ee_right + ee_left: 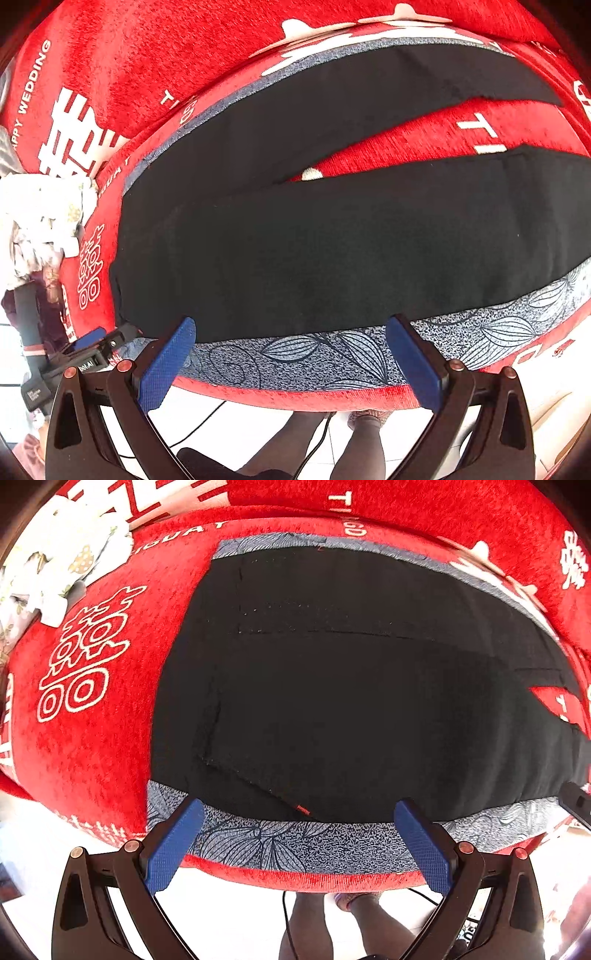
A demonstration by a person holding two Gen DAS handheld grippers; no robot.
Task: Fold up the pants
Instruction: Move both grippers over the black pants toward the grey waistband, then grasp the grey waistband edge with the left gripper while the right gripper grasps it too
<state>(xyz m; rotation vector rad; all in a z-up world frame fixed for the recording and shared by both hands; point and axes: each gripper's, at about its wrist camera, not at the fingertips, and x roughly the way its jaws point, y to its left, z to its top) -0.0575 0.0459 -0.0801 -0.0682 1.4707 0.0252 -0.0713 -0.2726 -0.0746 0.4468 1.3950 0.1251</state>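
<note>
on plush red cloth (184, 48), matte black pants (332, 240)

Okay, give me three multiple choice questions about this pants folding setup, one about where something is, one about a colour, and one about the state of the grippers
1. Where do the black pants lie?
A. spread flat on the red cloth
B. hanging off a chair
C. piled on the floor

2. What colour is the side band along the pants' near edge?
A. plain yellow
B. blue-grey with a leaf print
C. green stripes

3. How do the jaws of the left gripper and right gripper stand?
A. both shut on the pants
B. one shut, one open
C. both open, empty

Answers: 1 A, both legs lie flat on the cloth; 2 B, leaf outlines show on it; 3 C, each wrist view shows blue pads wide apart, holding nothing.
</note>
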